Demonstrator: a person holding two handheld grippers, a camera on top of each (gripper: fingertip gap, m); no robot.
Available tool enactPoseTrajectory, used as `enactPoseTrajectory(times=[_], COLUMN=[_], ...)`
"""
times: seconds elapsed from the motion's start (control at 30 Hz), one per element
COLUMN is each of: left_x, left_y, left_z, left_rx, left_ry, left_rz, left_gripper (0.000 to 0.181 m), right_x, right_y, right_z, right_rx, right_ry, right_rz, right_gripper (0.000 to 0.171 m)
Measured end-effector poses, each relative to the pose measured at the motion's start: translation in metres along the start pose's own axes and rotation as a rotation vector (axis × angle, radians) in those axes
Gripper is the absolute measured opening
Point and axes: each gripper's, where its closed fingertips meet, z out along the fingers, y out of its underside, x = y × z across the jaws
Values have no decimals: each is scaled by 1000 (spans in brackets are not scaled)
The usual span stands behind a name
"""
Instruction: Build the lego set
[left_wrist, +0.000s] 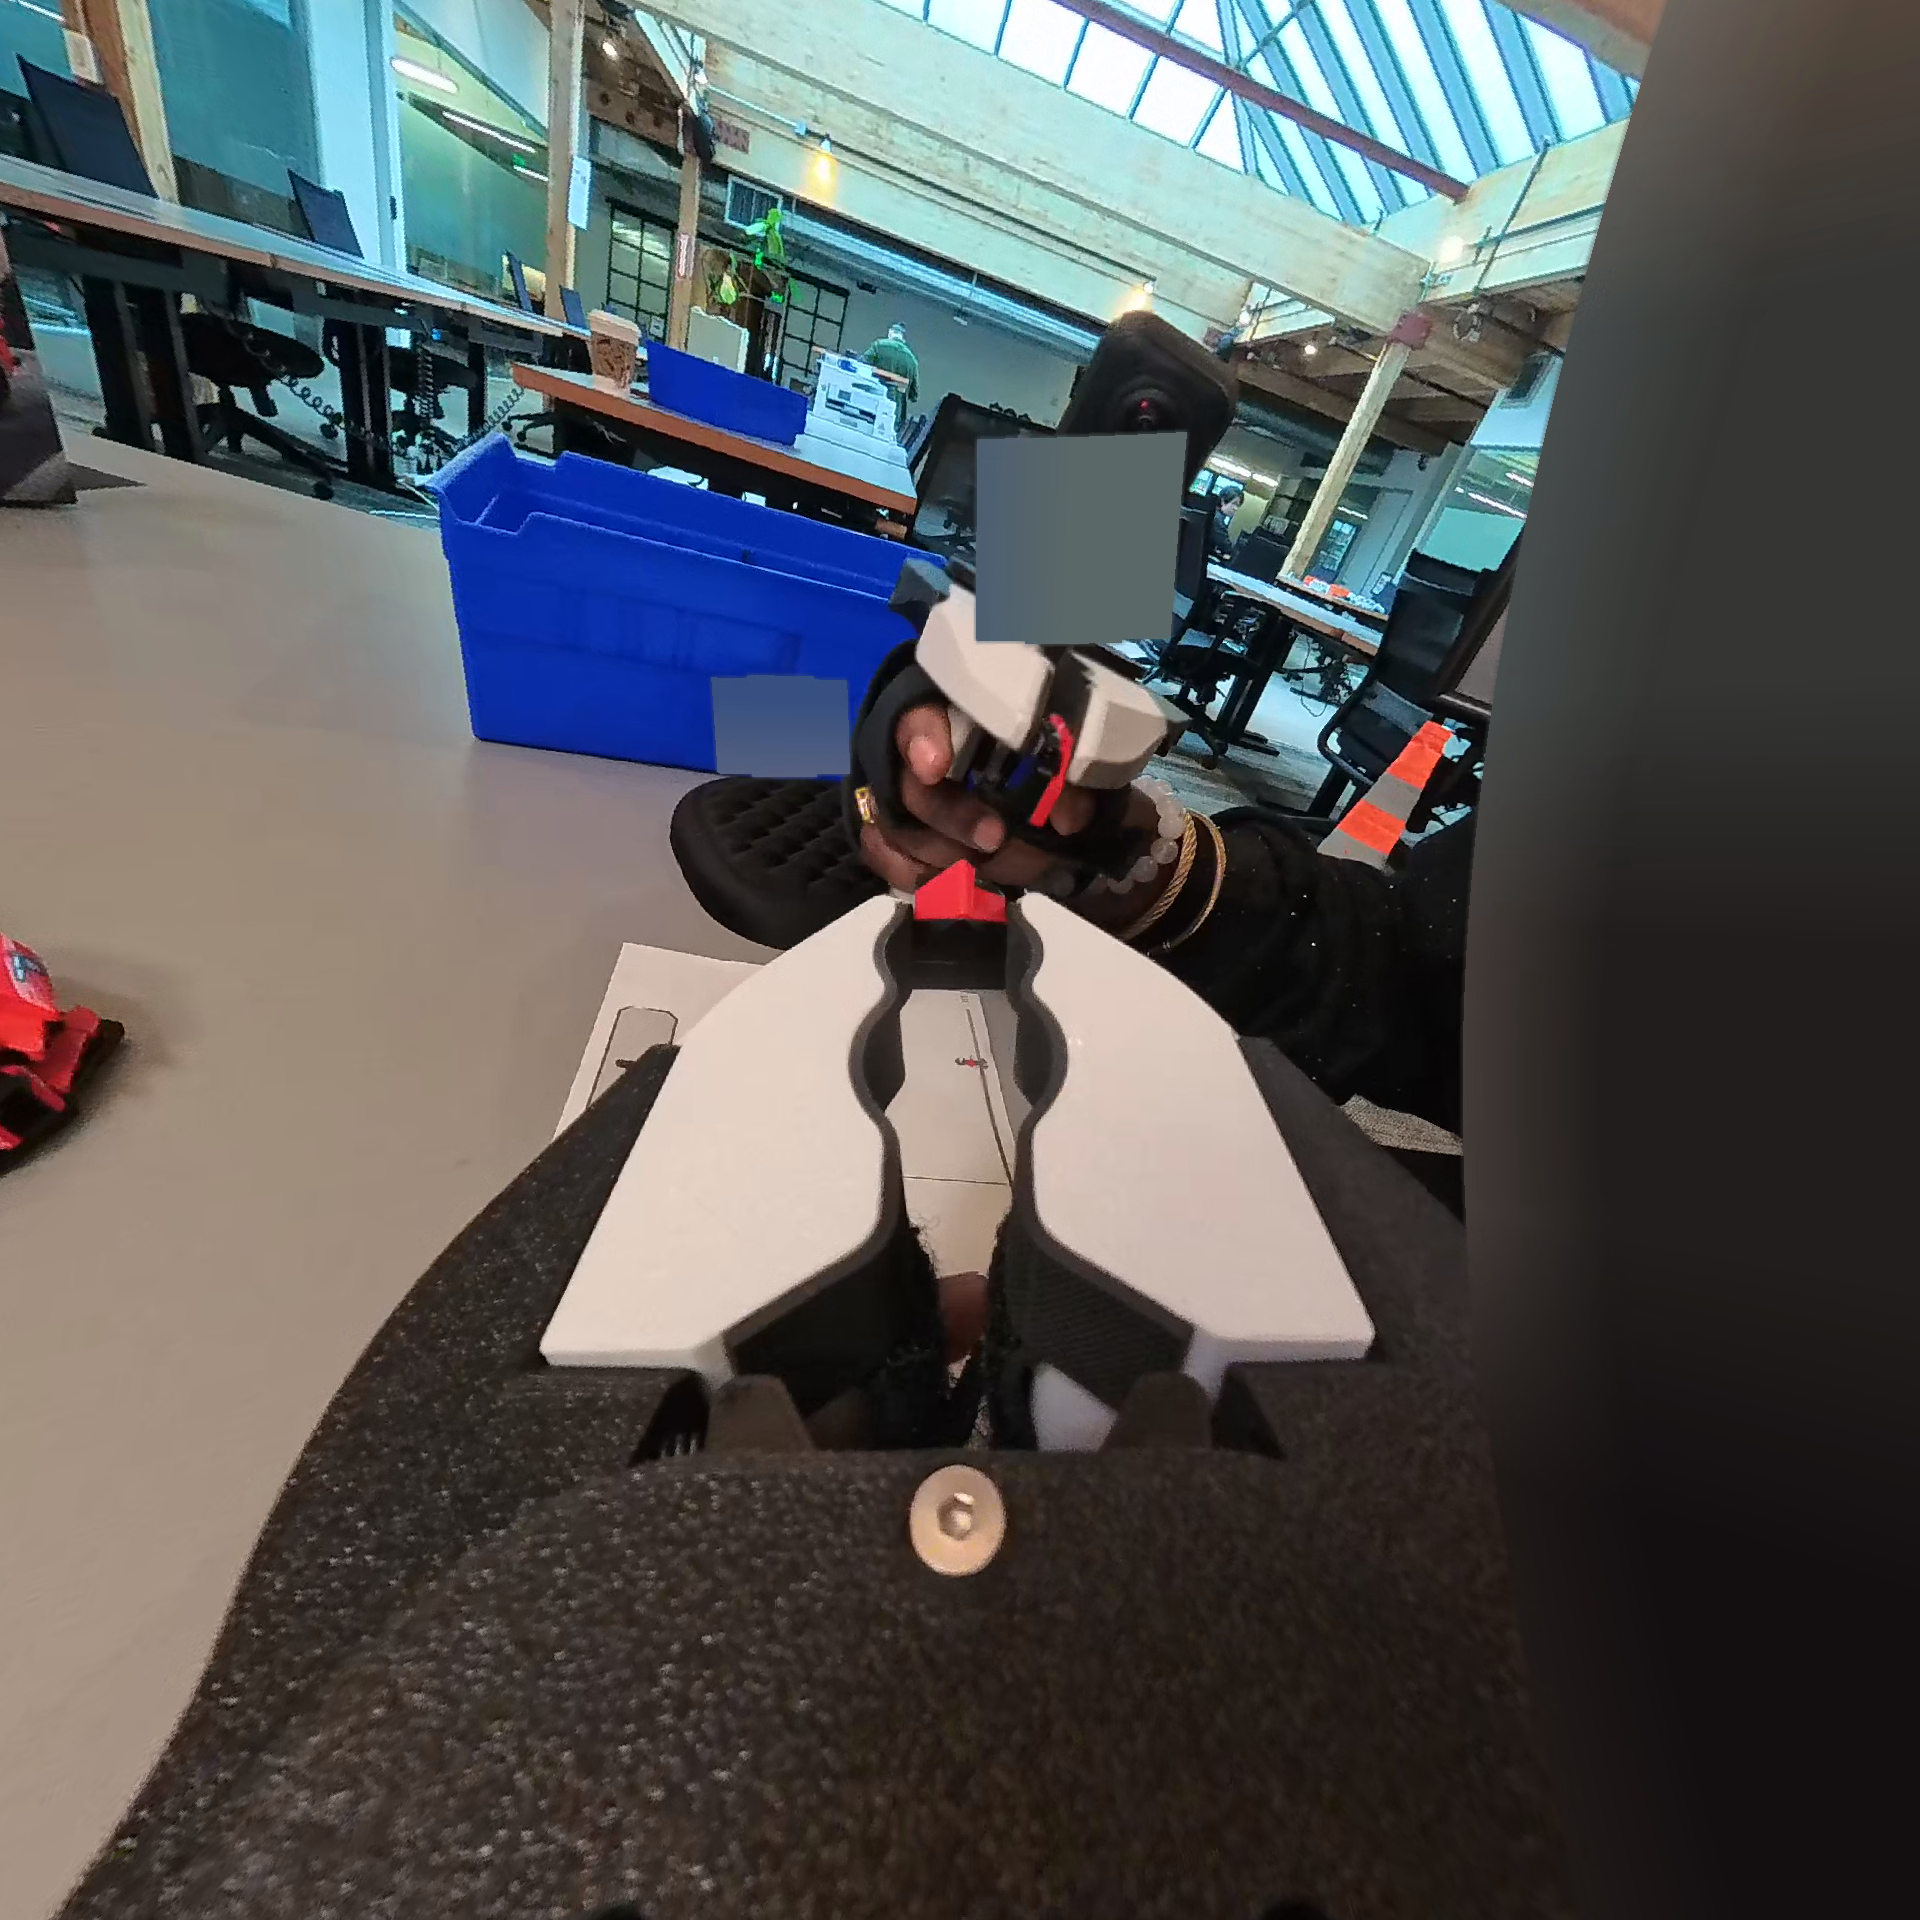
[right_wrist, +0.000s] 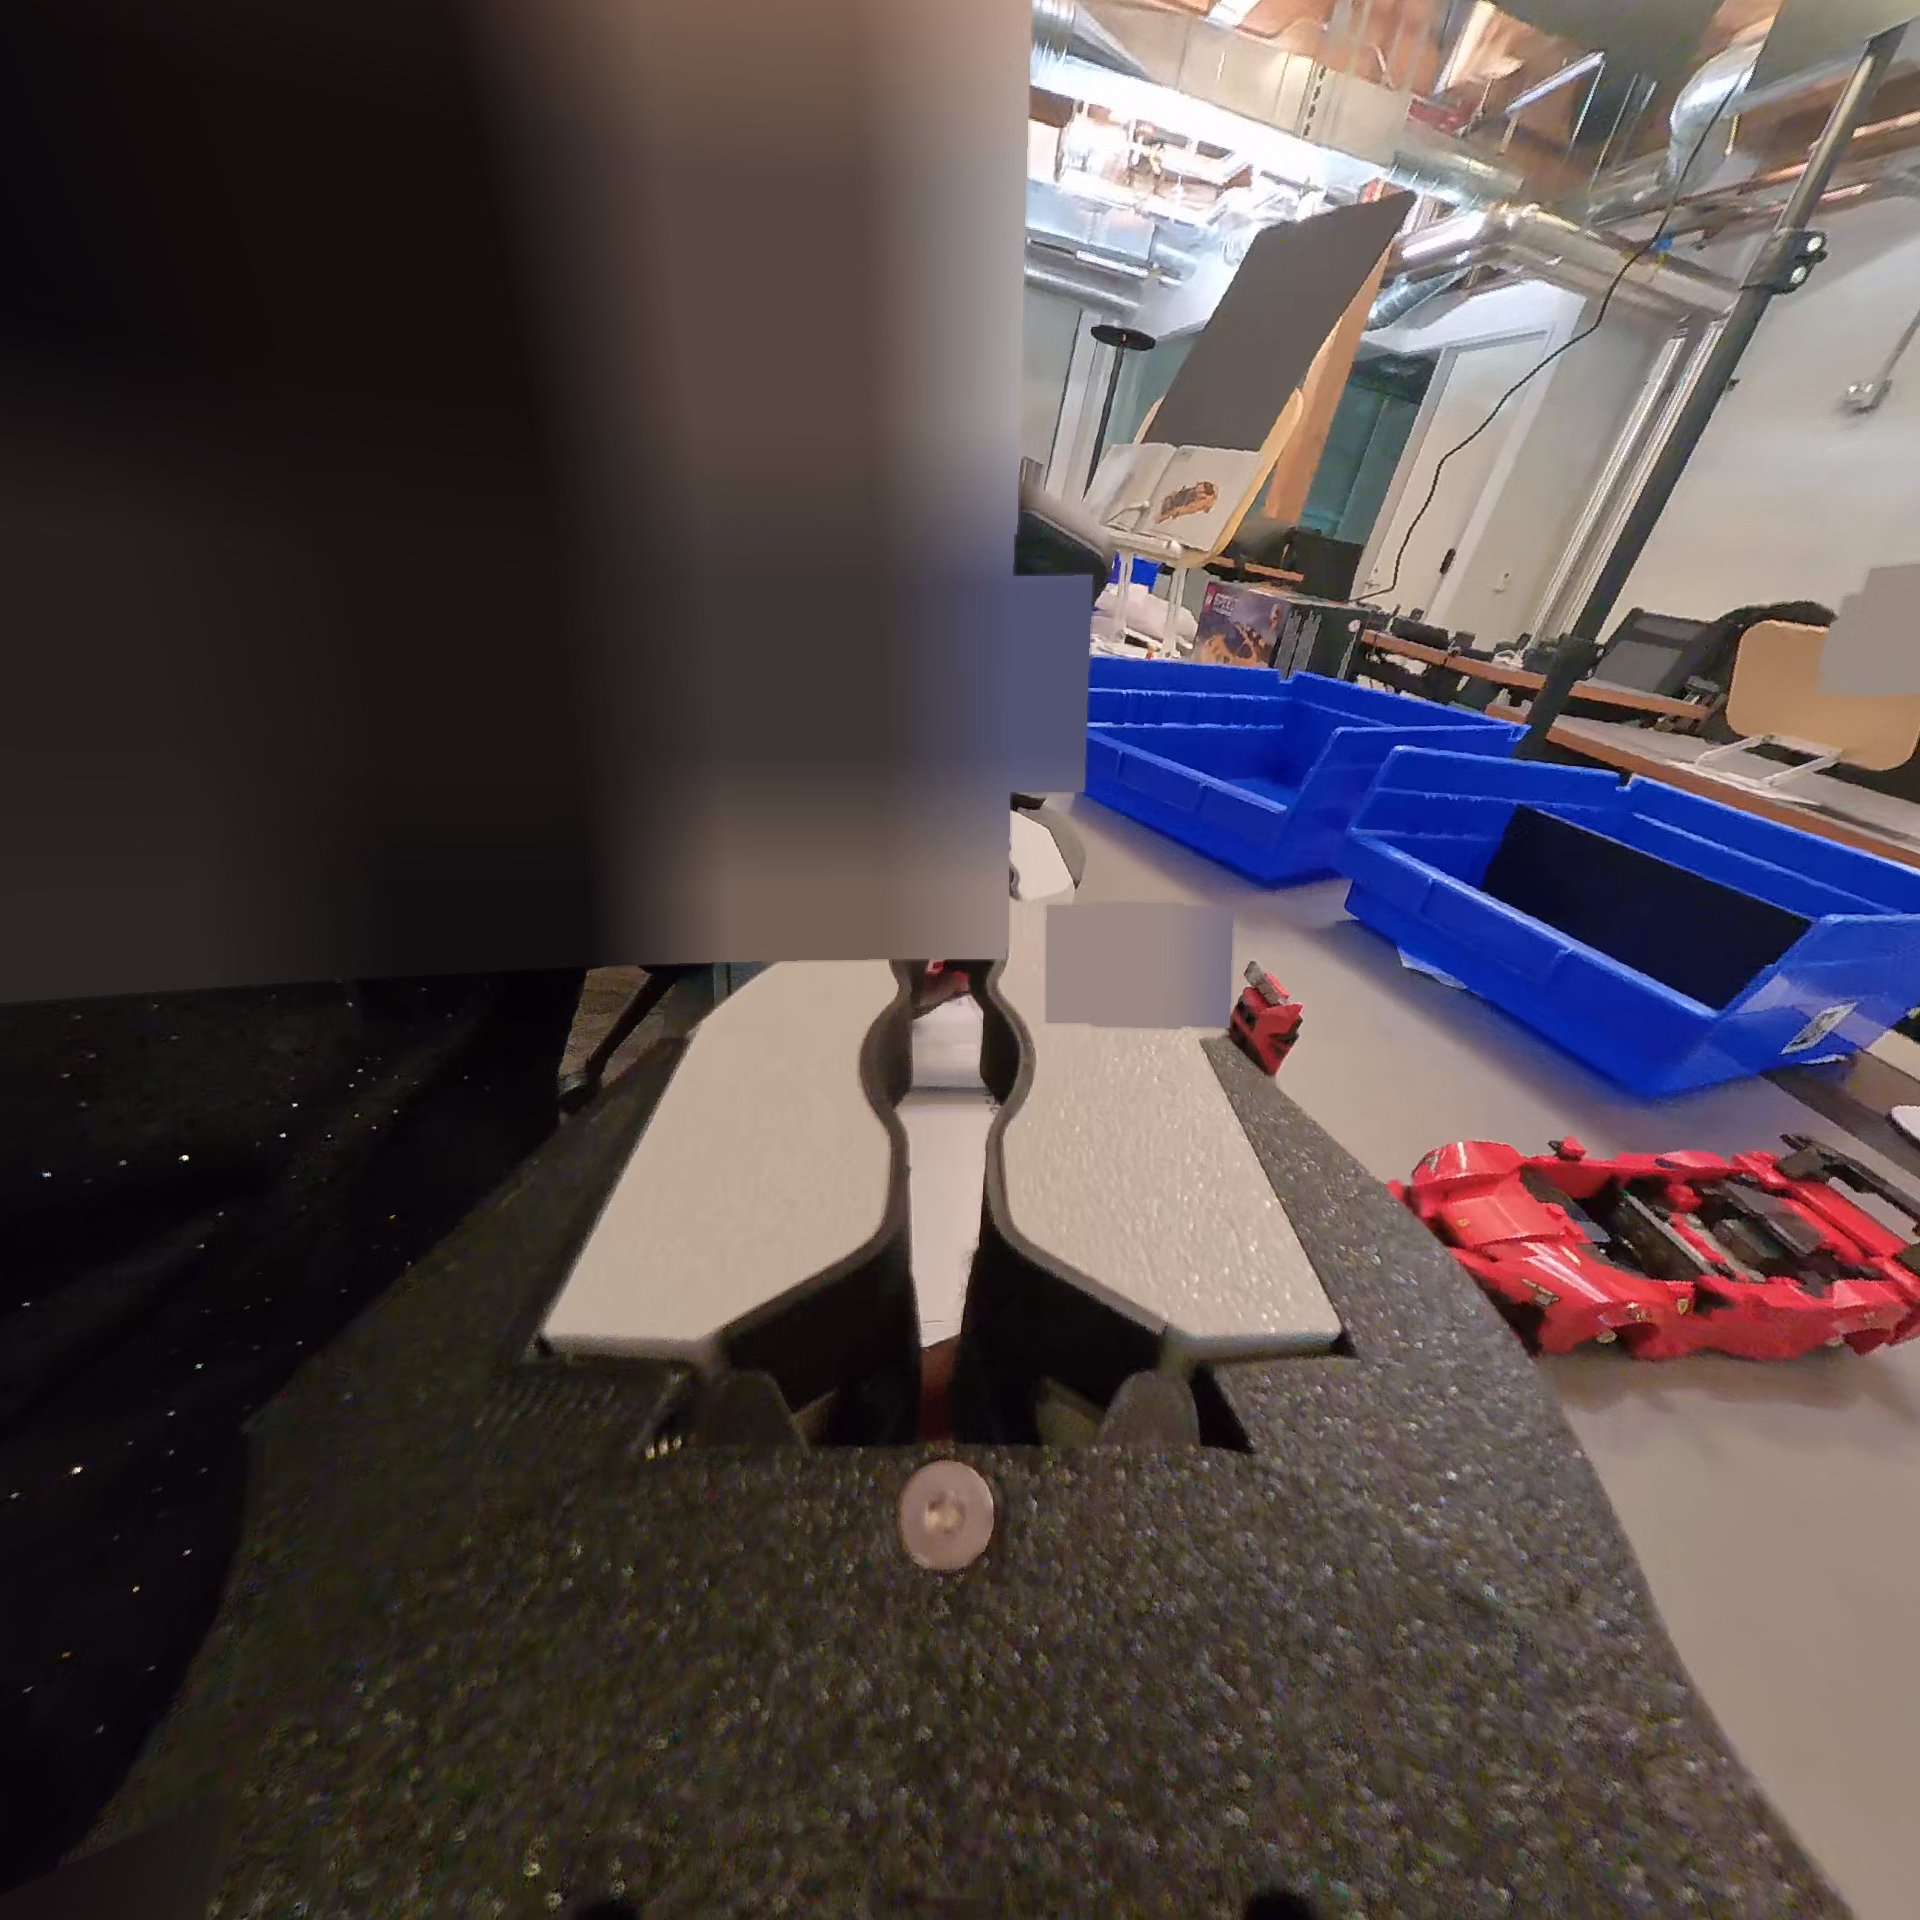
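Left wrist view: red car parts (left_wrist: 42, 1029) at left edge, blue bin (left_wrist: 644, 613) upper centre, left gripper (left_wrist: 958, 914) jaws pinching small red brick (left_wrist: 958, 896) at centre, right gripper (left_wrist: 1039, 717) behind it, jaw state unclear; right wrist view: red car (right_wrist: 1662, 1257) on grey table (right_wrist: 1714, 1507) at right.

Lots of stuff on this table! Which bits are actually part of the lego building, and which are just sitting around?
Part of the job:
- small red piece pinched in the left gripper
- right gripper, which also seems to hold something red
- red lego car
- small red sub-assembly
- printed paper sheet

Just lying about:
- blue bins
- coffee cup
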Motion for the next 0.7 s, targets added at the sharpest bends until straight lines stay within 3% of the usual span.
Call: enactPoseTrajectory(times=[0.3, 0.43, 0.7], left_x=[-5, -40, -51], left_y=[-1, 30, 75], left_z=[-2, -13, -9], left_rx=[-19, -347, -637], left_ry=[-50, -305, -326], left_rz=[10, 142, 107], left_gripper=[17, 17, 21], right_x=[3, 6, -4], right_y=[13, 10, 5], right_z=[1, -4, -4], right_rx=[-91, -85, -55], right_ry=[9, 14, -46], right_rz=[47, 56, 50], right_gripper=[8, 7, 7])
